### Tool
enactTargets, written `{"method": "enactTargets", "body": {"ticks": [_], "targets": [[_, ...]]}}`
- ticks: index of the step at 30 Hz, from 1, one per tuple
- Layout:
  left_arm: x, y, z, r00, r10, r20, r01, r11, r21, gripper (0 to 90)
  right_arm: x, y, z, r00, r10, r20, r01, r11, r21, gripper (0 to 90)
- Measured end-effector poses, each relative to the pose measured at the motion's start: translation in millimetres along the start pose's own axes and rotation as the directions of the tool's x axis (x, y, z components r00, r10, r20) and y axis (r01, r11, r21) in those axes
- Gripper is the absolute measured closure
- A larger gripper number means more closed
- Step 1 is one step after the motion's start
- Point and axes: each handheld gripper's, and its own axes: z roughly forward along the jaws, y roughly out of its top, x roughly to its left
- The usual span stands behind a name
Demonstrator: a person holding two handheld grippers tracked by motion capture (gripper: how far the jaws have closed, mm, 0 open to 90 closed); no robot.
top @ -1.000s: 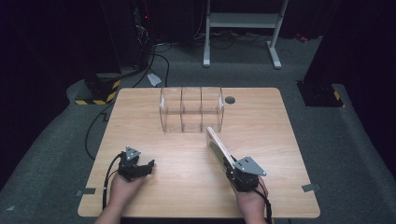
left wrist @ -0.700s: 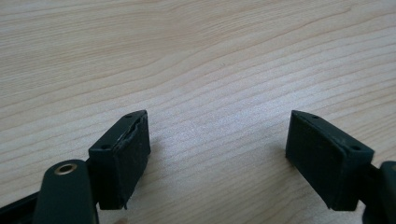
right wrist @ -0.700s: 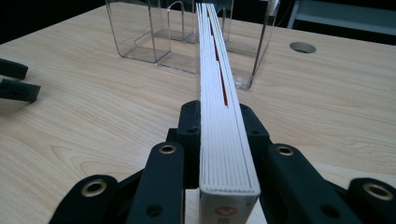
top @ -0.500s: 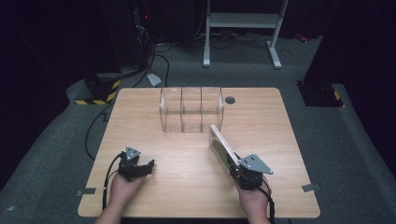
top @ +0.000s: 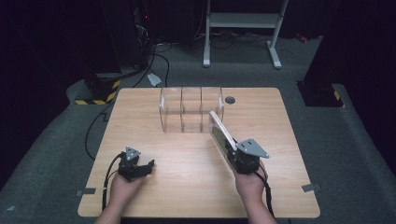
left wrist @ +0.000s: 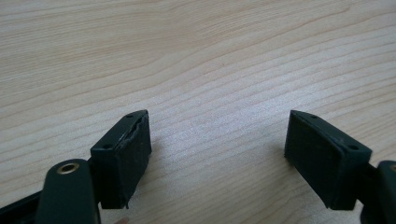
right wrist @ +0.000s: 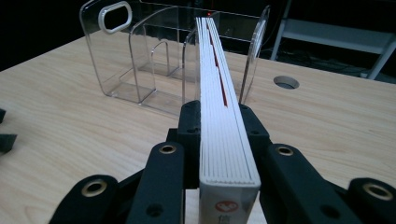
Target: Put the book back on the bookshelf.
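A clear acrylic file holder (top: 190, 110) with three upright compartments stands at the back middle of the wooden table (top: 154, 196). My right gripper (top: 235, 155) is shut on a thin white book (top: 219, 132), held on edge and tilted, with its far end close to the holder's right-hand end. In the right gripper view the book (right wrist: 223, 112) runs straight out between the black jaws of the right gripper (right wrist: 222, 140) toward the holder (right wrist: 154, 60). My left gripper (top: 138, 169) rests open at the front left; in the left gripper view the left gripper (left wrist: 217, 154) has bare wood between its fingers.
A round cable hole (top: 229, 100) lies in the table just right of the holder. Off the table's far side are a white metal stand (top: 243, 21), cables and a yellow-black striped block (top: 95, 95) on grey carpet.
My right gripper has carried the book forward, so its far end is now nearer the holder's right end. The left gripper has stayed put.
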Motion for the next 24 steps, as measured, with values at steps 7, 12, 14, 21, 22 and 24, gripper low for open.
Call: {"method": "enactTargets", "body": {"ticks": [7,12,14,21,22,24], "targets": [[0.2,0.1,0.0,1.0,0.001,0.005,-0.001,1.0,0.001,23.1,-2.6,14.0,24.0,0.9994,0.017,0.03,-0.017,1.0,-0.002,75.5],[0.0,-0.1,-0.4,1.0,0.006,0.005,-0.006,1.0,0.001,23.5,-1.2,21.8,39.3,0.9984,0.017,0.053,-0.017,1.0,0.0,75.4],[0.0,-0.1,-0.4,1.0,0.006,0.006,-0.006,1.0,0.001,23.5,-1.1,25.2,45.3,0.998,0.013,0.062,-0.013,1.0,0.0,75.4],[0.0,-0.3,-0.8,0.9999,0.009,0.006,-0.009,1.0,0.003,23.6,0.1,36.5,65.1,0.9968,0.02,0.078,-0.02,1.0,-0.002,75.4],[-0.1,-0.3,-0.7,1.0,0.008,0.006,-0.008,1.0,0.002,23.5,0.5,37.2,67.1,0.9967,0.018,0.08,-0.017,1.0,-0.005,75.4],[0.1,-0.2,-0.8,0.9999,0.011,0.005,-0.011,0.9999,0.003,23.6,1.6,39.2,72.2,0.9962,0.019,0.085,-0.019,1.0,-0.002,75.4]]}}
